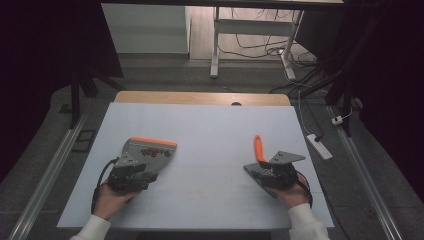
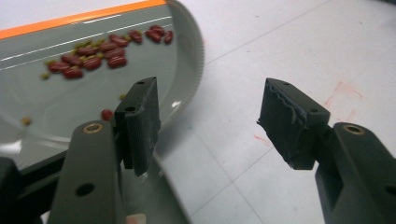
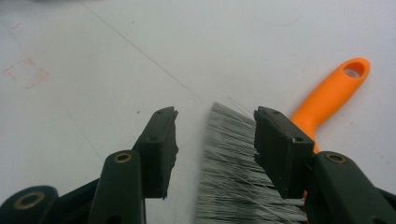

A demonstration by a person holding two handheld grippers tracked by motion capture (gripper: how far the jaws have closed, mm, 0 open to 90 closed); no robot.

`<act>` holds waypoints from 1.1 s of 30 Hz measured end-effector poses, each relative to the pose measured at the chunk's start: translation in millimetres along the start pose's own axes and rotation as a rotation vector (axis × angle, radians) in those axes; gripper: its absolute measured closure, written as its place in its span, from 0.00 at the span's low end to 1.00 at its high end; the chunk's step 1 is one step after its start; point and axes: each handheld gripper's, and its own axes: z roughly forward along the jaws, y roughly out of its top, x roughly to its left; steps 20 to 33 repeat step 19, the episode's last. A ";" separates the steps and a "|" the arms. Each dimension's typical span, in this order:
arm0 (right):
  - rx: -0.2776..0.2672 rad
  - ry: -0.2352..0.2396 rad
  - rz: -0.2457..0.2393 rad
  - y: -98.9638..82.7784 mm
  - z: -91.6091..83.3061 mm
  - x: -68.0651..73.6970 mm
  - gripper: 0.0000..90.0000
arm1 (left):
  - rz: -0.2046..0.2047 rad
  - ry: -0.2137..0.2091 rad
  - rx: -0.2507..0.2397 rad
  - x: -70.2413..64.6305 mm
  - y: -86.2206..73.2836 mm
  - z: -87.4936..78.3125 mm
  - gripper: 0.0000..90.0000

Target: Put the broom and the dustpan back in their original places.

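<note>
A grey dustpan [image 1: 135, 147] with an orange front edge lies at the left of the white table, several red beans [image 1: 150, 151] on it. My left gripper [image 1: 137, 165] is at its near end, open. In the left gripper view the left fingertip [image 2: 140, 121] hangs over the dustpan's [image 2: 70, 102] curved rim, with the beans [image 2: 100, 51] beyond it and bare table under the left gripper [image 2: 215, 121]. At the right lies a brush [image 1: 258, 147] with an orange handle. My right gripper [image 3: 215, 144] is open over the brush's [image 3: 331, 91] grey bristles, which lie by its right jaw.
The white table top [image 1: 210, 125] ends in a wooden strip at the far side. Faint red pen marks [image 3: 25, 72] show on the surface. A white power strip [image 1: 320, 146] lies on the floor to the right, and desk legs with cables stand beyond.
</note>
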 end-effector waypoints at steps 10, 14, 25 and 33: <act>-0.026 0.000 -0.032 -0.2 -3.3 3.3 0.54 | 0.000 -0.024 0.009 -2.8 0.7 3.3 0.43; -0.025 0.001 -0.035 -1.0 -3.5 2.5 0.55 | -0.008 -0.014 0.011 -2.2 0.3 3.4 0.42; -0.024 0.000 -0.043 -1.0 -3.7 3.1 0.54 | -0.022 -0.034 0.003 -0.4 0.3 2.4 0.42; -0.024 0.000 -0.043 -1.0 -3.7 3.1 0.54 | -0.022 -0.034 0.003 -0.4 0.3 2.4 0.42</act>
